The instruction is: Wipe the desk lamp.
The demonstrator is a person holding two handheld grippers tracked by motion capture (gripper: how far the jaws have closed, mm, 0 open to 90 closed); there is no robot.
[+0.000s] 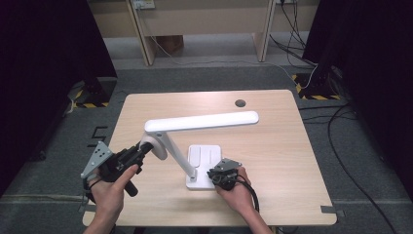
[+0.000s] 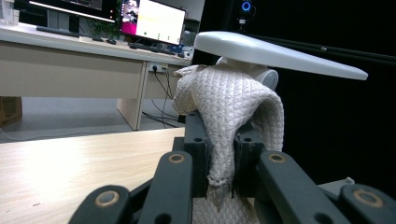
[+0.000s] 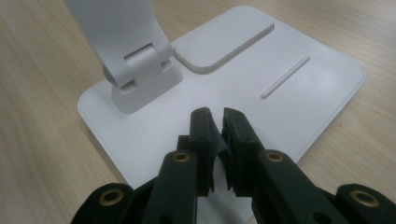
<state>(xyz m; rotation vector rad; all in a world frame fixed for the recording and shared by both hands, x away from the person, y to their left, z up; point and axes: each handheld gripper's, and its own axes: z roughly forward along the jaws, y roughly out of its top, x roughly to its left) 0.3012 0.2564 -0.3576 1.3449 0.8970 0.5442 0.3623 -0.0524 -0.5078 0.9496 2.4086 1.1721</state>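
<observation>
Left fingers (image 2: 219, 154) clamping cloth (image 2: 233, 107) against lamp hinge (image 1: 155, 145); right fingers (image 3: 220, 128) closed, tips on lamp base (image 3: 299, 93).

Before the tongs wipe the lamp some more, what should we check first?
1. Cloth gripped in the left tongs: ok, the jaws are shut on it.
2. Cloth touching the lamp: ok, it presses against the joint under the lamp head.
3. Right tongs on the base to steady it: cannot tell, the tips are over the base, nearly shut with nothing between them, but contact is unclear.
4. Base flat on the table: ok.
5. Room around the lamp: ok, nothing else stands on the table.
</observation>
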